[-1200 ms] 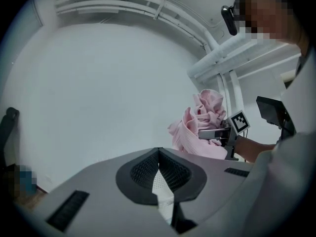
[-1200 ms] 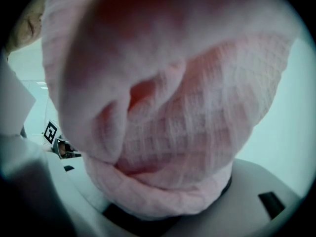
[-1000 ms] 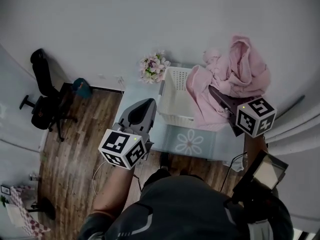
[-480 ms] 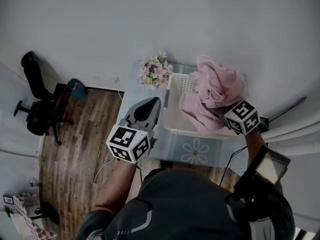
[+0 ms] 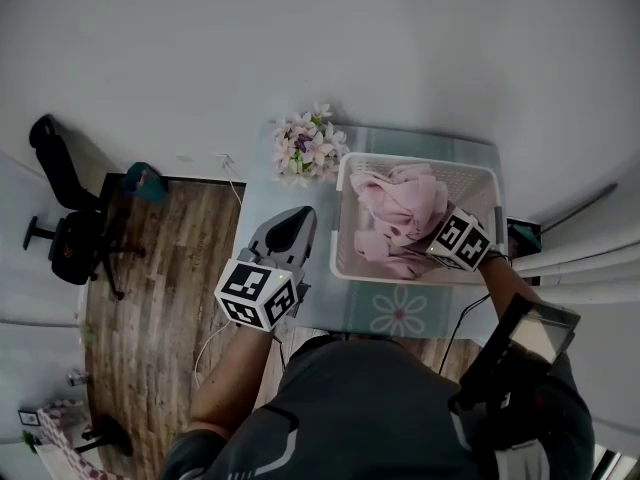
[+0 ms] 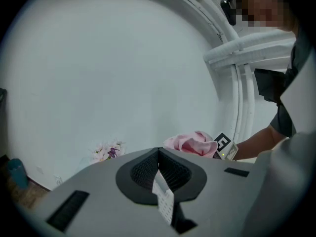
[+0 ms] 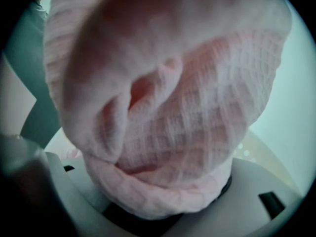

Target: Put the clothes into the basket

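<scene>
A pink waffle-knit garment (image 5: 400, 206) lies bunched inside the white slatted basket (image 5: 420, 159) on the small table. My right gripper (image 5: 432, 232) is low in the basket's right half, its marker cube just above the rim, and it is shut on the garment. In the right gripper view that pink cloth (image 7: 168, 107) fills the frame and rises out of the jaws of the right gripper (image 7: 163, 204). My left gripper (image 5: 288, 230) hovers left of the basket, shut and holding nothing. From the left gripper (image 6: 159, 156) the pink pile (image 6: 190, 143) shows ahead.
A bunch of pale flowers (image 5: 308, 148) stands on the table's far left corner, beside the basket. The tabletop (image 5: 400, 314) has a flower print. A black office chair (image 5: 62, 230) and a teal object (image 5: 145, 181) stand on the wooden floor at left.
My right gripper has carried the pink garment from high above the table down into the basket, where it now lies bunched. The left gripper has barely moved.
</scene>
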Demonstrator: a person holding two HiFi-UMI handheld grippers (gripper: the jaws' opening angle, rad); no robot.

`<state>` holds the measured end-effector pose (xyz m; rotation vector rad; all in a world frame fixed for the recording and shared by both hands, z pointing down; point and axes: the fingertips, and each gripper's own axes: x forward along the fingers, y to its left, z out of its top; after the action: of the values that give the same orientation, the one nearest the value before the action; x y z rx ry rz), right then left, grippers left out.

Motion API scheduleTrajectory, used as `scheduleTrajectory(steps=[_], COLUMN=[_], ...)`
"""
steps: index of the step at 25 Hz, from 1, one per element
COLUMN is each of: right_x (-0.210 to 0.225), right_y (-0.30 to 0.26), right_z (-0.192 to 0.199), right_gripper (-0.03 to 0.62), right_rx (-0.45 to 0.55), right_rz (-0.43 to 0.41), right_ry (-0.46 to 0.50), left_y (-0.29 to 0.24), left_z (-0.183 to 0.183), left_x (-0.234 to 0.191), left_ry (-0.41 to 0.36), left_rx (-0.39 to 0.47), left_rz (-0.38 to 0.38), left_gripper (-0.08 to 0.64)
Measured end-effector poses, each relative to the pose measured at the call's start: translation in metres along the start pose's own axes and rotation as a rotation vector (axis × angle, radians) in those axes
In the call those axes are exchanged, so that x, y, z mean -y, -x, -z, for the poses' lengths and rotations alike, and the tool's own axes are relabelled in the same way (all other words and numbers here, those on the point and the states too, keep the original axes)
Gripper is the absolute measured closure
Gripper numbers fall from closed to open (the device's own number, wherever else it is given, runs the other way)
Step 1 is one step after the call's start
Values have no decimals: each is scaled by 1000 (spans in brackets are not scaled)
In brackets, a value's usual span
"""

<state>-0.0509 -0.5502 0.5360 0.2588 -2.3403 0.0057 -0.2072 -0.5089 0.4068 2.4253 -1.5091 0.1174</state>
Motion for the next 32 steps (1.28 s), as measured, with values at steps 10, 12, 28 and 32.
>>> scheduleTrajectory(steps=[10, 12, 28, 32], right_x=[-26, -35, -49, -52], right_y=[-56, -62, -89, -93], right_z=[78, 96, 129, 128], right_gripper=[258, 258, 249, 236], right_rx=[-272, -346, -543, -583], right_rz=[-127, -158, -225, -260], right_ry=[142, 183, 280, 269], left_y=[-10, -10, -10, -8], left_z=[30, 35, 43, 41], left_x=[-15, -21, -12, -16], left_ry=[46, 60, -31, -6], left_rx=[-30, -39, -35, -31], left_rz=[35, 25, 77, 72], left_gripper=[551, 551, 551, 551])
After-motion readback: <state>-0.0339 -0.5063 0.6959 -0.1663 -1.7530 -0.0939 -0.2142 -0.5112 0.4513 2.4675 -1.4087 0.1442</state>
